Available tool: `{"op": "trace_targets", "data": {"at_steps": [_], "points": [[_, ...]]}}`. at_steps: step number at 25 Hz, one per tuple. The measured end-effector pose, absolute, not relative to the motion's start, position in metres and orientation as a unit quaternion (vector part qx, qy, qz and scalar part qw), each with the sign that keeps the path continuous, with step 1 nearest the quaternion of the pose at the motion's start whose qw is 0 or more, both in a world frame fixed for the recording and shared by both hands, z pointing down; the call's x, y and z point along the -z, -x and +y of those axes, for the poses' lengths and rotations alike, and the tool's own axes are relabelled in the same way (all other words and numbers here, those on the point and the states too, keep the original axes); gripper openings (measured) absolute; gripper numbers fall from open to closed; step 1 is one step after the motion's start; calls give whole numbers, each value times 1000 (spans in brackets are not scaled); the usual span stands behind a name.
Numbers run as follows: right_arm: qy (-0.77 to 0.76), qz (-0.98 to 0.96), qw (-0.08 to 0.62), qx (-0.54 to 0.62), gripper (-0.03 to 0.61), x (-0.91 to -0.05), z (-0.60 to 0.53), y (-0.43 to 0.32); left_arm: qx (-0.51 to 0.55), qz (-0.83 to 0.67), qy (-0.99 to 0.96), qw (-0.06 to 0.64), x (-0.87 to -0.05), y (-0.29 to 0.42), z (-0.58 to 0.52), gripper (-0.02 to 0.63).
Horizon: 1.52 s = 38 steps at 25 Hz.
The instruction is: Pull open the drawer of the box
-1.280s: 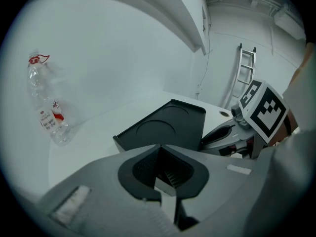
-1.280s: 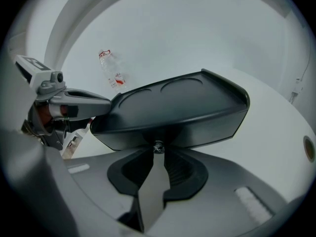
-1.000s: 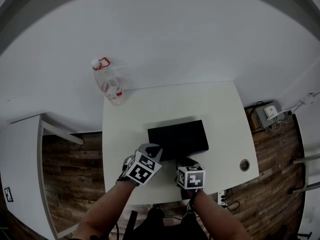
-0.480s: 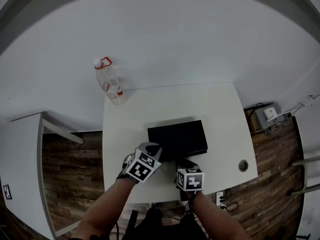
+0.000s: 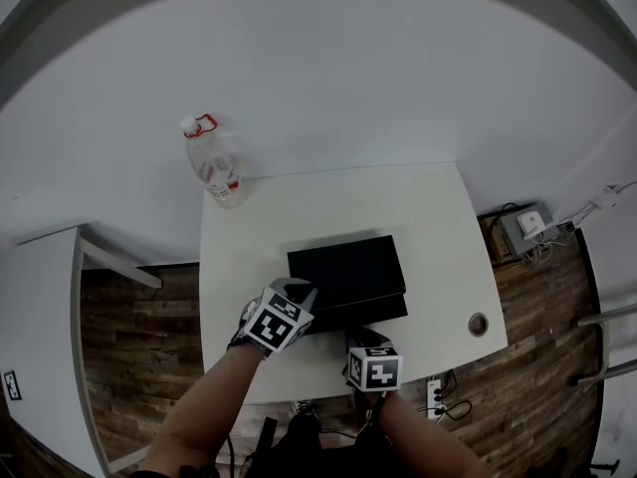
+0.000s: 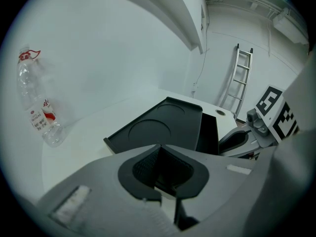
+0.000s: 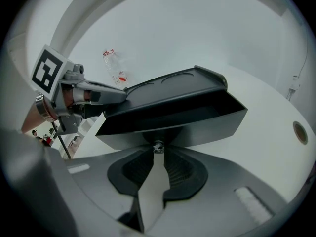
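Observation:
A flat black box (image 5: 343,265) lies on the white table (image 5: 438,227), and its drawer (image 5: 366,313) stands partly out of the near side. In the right gripper view the drawer (image 7: 173,125) fills the middle, its small metal knob (image 7: 158,146) pinched between the pads. My right gripper (image 5: 366,337) (image 7: 158,151) is shut on that knob. The left gripper (image 5: 301,291) (image 6: 160,147) is shut with nothing in it, its tip resting on the box's near left corner (image 7: 118,97). The box lid (image 6: 158,125) has round recesses.
A clear plastic bottle with a red cap (image 5: 213,170) (image 6: 38,107) stands at the table's far left corner. A cable hole (image 5: 478,324) is near the right front edge. A white shelf (image 5: 40,307) is on the left, and a ladder (image 6: 240,80) leans against the wall.
The drawer has slid further out toward me with the right gripper drawing back on its knob. The left gripper has stayed on the box's corner.

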State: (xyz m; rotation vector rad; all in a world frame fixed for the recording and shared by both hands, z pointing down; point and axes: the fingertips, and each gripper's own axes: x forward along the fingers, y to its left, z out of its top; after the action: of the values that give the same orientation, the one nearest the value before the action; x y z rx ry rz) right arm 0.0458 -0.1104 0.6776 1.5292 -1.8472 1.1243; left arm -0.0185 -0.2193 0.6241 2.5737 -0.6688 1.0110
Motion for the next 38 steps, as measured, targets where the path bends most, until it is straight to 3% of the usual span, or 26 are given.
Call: {"op": "trace_targets", "data": {"at_steps": [35, 38], "points": [[-555, -670, 248, -426, 71, -683, -41, -48, -357, -214, -894, 165, -625, 18, -220, 3], [-542, -682, 230, -434, 99, -680, -40, -44, -330, -210, -902, 182, -622, 17, -219, 4]]}}
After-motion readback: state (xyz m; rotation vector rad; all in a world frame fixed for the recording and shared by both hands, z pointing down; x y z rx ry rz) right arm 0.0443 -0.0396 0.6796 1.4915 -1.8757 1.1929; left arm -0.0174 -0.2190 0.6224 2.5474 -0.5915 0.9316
